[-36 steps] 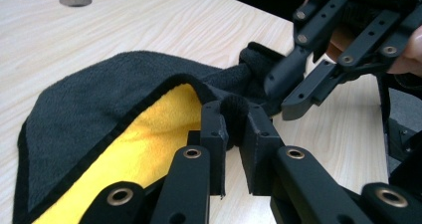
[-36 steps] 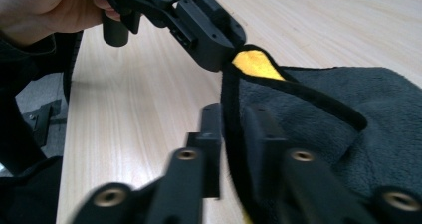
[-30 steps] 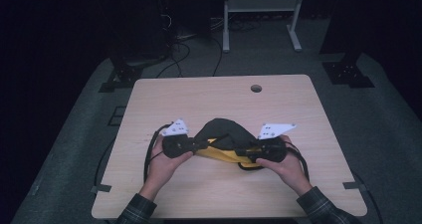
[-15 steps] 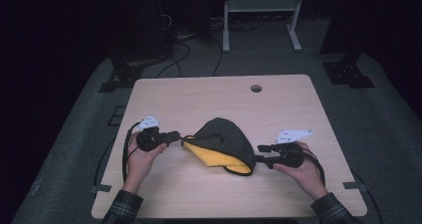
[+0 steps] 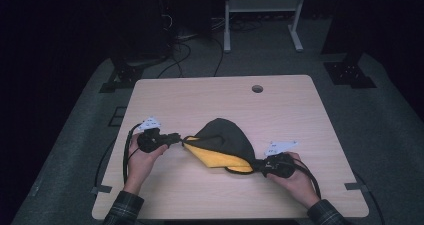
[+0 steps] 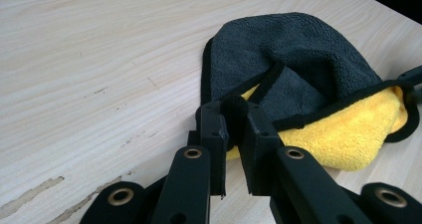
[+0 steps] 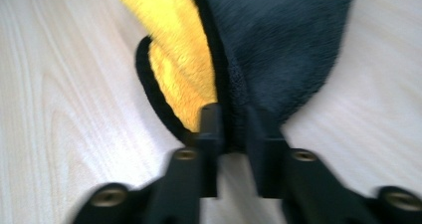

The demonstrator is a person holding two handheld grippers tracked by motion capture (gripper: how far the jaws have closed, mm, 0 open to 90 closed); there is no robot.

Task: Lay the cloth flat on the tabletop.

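High view: a grey and yellow cloth [image 5: 222, 147] on the near half of a pale wooden table [image 5: 200, 100], bunched into a dome, grey side up, yellow lining open toward the near edge. Left gripper [image 5: 181, 139] at the cloth's left corner, held level by the left hand [image 5: 141, 157]; right gripper [image 5: 256, 166] at the cloth's near right corner, held by the right hand [image 5: 295, 177]; a small round hole [image 5: 257, 89] in the table near the far edge. Left gripper view: jaws clamped together on a black-edged corner of the cloth [image 6: 298, 79], a tuft of grey fabric pinched between the tips, the rest spread beyond on the table [image 6: 99, 59]. Right gripper view, somewhat blurred: jaws just closed, now pinching the cloth [image 7: 249, 45] at its black hem, where grey meets yellow, above the table [image 7: 64, 109].
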